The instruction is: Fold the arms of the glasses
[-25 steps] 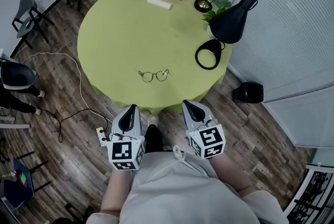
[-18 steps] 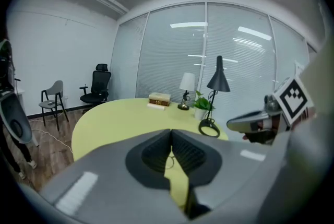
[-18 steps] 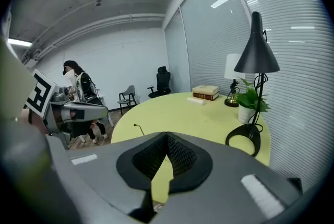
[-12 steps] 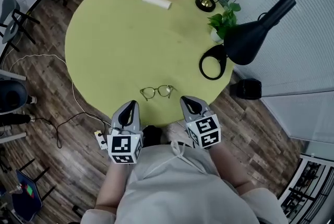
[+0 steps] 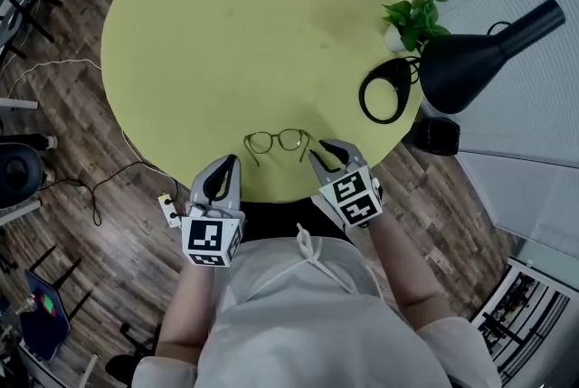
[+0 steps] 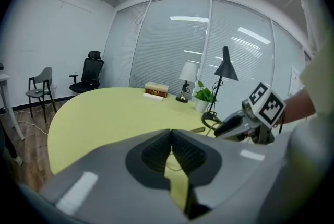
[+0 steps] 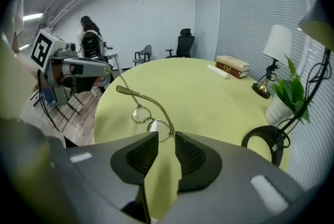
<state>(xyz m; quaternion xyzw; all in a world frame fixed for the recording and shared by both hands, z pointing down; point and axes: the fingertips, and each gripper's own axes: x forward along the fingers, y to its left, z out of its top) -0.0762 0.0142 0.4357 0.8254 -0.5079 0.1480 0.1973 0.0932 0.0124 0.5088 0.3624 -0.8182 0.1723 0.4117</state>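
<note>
Metal-framed glasses (image 5: 277,141), arms unfolded: right gripper (image 5: 324,149) has reached their 4 o'clock, fingers narrowly apart, empty; left gripper (image 5: 226,164), fingers together, lags.

Seen from above, a person extends the left arm (image 5: 192,291) straight ahead, its left gripper (image 5: 226,164) with jaws pressed together on nothing, while the right arm (image 5: 398,261) reaches slightly farther, its right gripper (image 5: 320,150) angled inward to the left, jaws a narrow gap apart.
</note>
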